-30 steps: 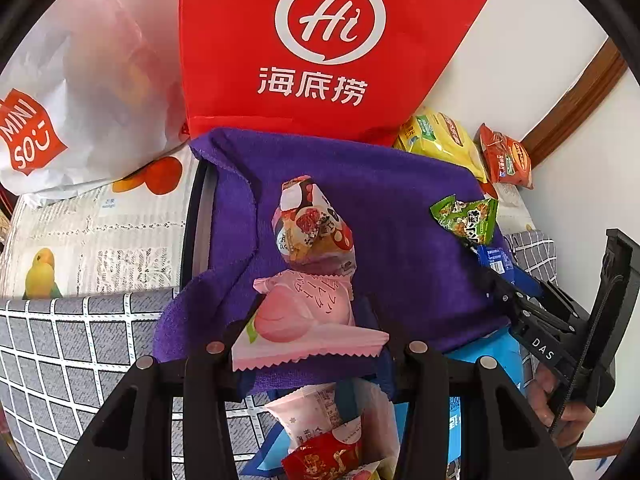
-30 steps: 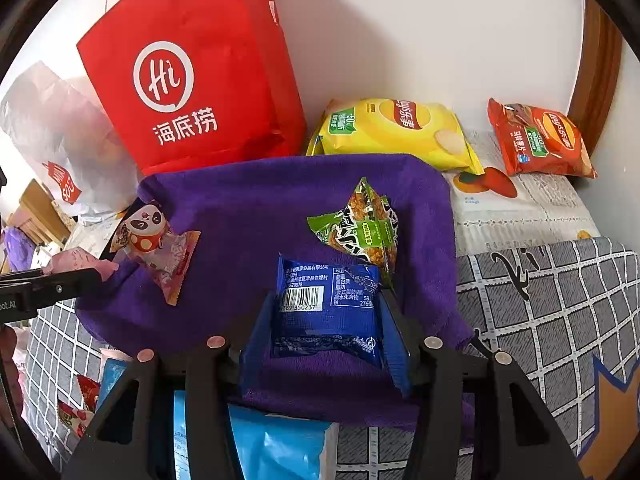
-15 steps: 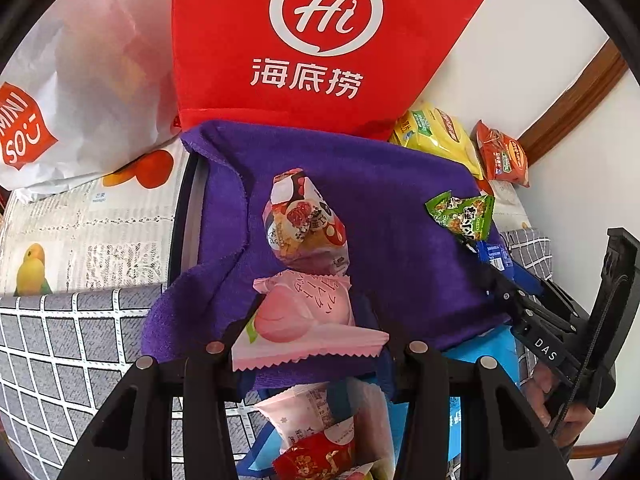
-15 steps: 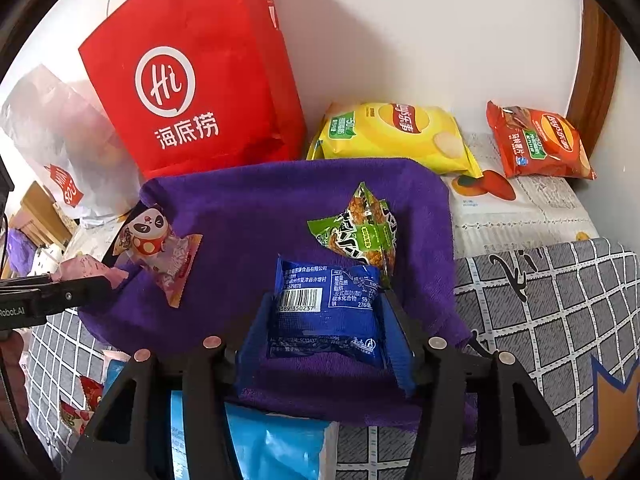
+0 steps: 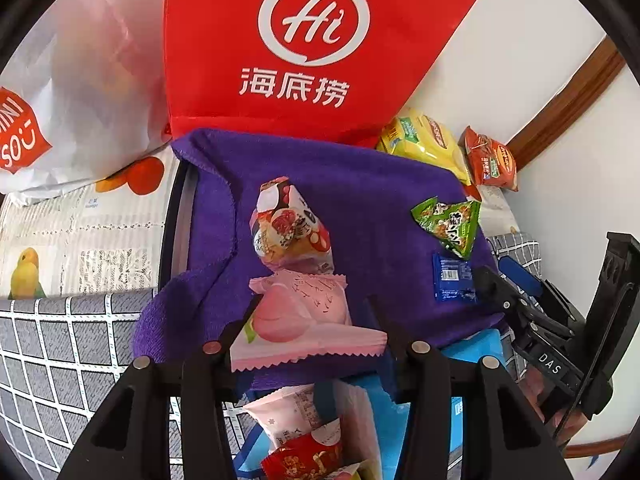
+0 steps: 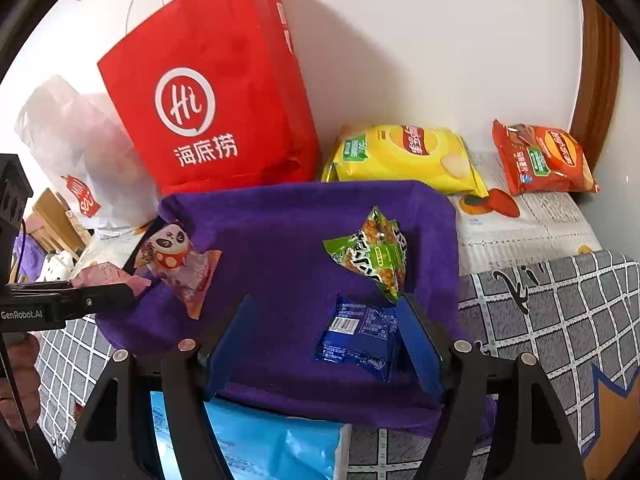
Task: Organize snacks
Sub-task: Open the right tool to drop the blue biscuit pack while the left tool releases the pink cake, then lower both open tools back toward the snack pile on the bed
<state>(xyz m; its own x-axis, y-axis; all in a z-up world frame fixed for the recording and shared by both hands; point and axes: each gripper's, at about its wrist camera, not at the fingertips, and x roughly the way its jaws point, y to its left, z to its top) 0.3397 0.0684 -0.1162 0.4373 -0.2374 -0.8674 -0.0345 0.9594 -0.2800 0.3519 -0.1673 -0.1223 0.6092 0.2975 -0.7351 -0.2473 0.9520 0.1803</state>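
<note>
A purple cloth (image 5: 360, 184) lines a tray. On it lie a panda-print snack (image 5: 290, 232), a green triangular packet (image 5: 450, 222) and a blue packet (image 5: 454, 278). My left gripper (image 5: 310, 320) is shut on a pink peach snack (image 5: 304, 316), held over the cloth's near edge just behind the panda snack. My right gripper (image 6: 326, 328) is open; the blue packet (image 6: 360, 340) lies on the cloth (image 6: 280, 232) between its fingers, near the right one. The green packet (image 6: 374, 254) lies just beyond it. The panda snack (image 6: 176, 256) is at the left.
A red Hi bag (image 6: 212, 92) and a white Miniso bag (image 5: 60, 92) stand behind the tray. A yellow chip bag (image 6: 404, 156) and an orange chip bag (image 6: 540, 160) lie at the back right. A light blue pack (image 6: 264, 444) and more snacks (image 5: 304, 440) lie below the grippers.
My right gripper has opened and let go of the blue packet, which now rests on the cloth. My left gripper still holds the pink snack, nearly still.
</note>
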